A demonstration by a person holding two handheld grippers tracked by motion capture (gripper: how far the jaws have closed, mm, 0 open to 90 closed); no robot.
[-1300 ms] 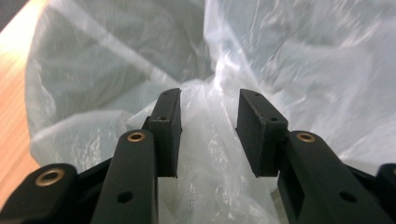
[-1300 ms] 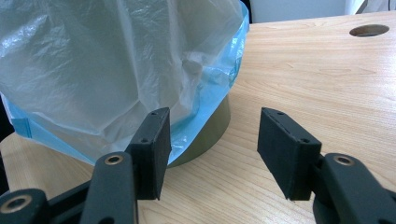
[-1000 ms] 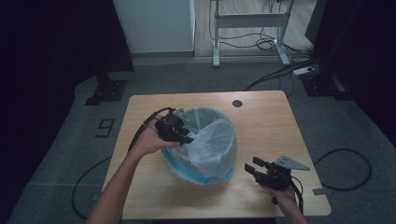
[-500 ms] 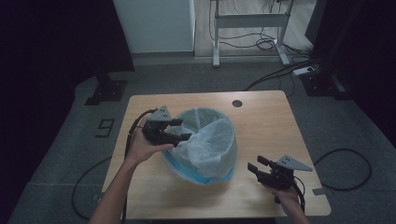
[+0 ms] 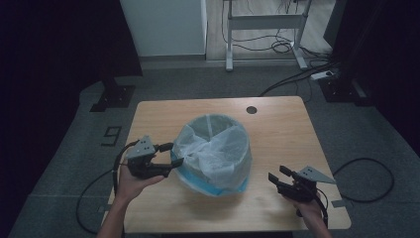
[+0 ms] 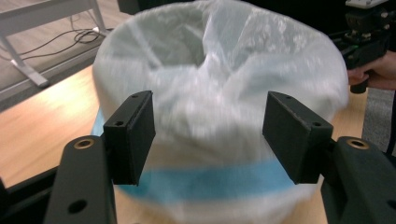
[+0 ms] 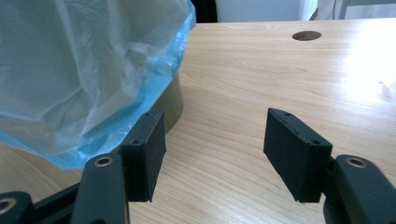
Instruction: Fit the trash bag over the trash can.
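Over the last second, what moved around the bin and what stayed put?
The left claw let go of the bag at the bin's far-left rim and drew back toward the person; it now sits open beside the bin's left side, apparently not touching. The right claw slid slightly right and nearer the person, open as before. The bin and bag stayed in place on the table.

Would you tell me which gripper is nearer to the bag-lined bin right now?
The left. The left gripper sits open right beside the bin, jaws pointing at the bag's side. The right gripper is open too, farther off beside the bin, over bare table.
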